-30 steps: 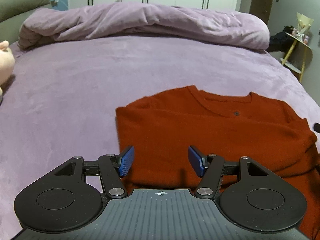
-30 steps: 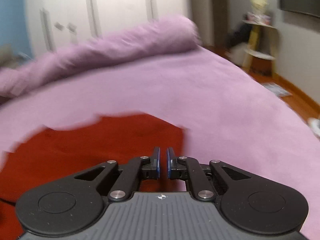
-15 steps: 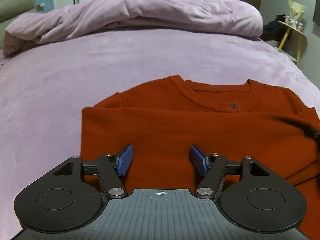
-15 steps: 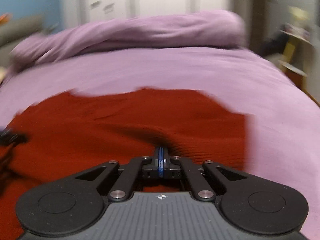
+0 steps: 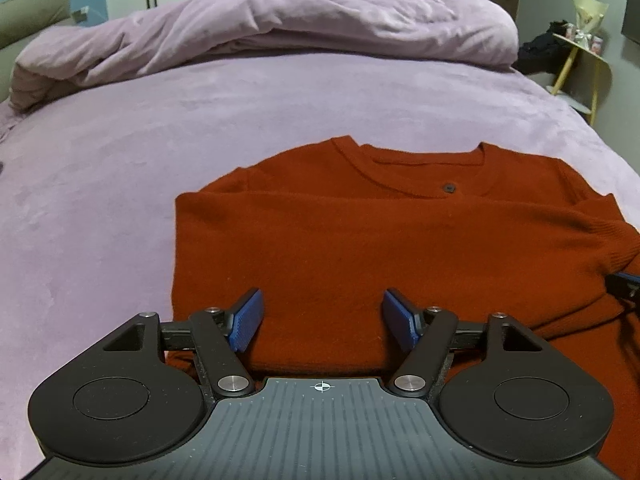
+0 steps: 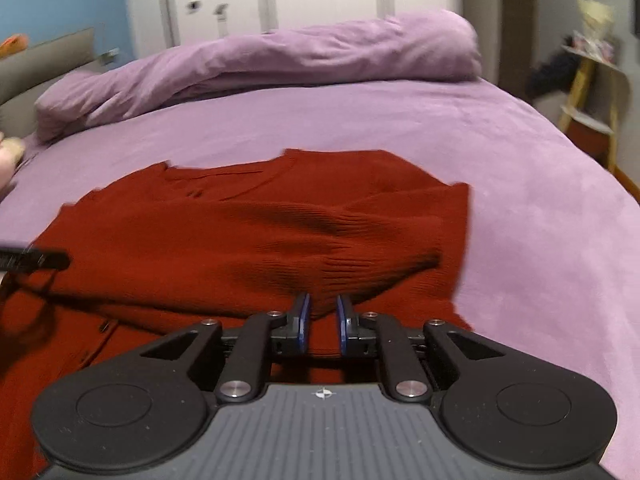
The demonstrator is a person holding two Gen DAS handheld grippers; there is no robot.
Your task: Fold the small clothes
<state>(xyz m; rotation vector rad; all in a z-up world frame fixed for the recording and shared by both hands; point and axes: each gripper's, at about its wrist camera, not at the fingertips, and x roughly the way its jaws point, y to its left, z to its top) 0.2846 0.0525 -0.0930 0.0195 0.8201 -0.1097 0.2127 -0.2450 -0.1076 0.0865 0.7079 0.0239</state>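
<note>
A rust-red knit sweater [image 5: 360, 248] lies on the purple bed, its left sleeve folded flat across the chest, neckline with a small dark button away from me. My left gripper [image 5: 322, 318] is open and empty, hovering over the sweater's lower part. In the right wrist view the sweater [image 6: 200, 236] has its right sleeve [image 6: 352, 256] folded over the body. My right gripper [image 6: 322, 318] has its jaws a small gap apart, with the sleeve's cuff just ahead of the tips. The right gripper's tip shows at the left view's right edge [image 5: 624, 286].
A bunched purple duvet [image 5: 280, 36] lies across the far end of the bed [image 5: 100, 200]. A yellow-legged side table [image 5: 580, 64] with small items stands at the right. White wardrobe doors are behind. The left gripper's finger shows at the right view's left edge [image 6: 32, 260].
My right gripper carried the right sleeve inward over the sweater's body, then its jaws went from shut to slightly apart, letting the cuff go. My left gripper stayed open and shifted slightly over the sweater.
</note>
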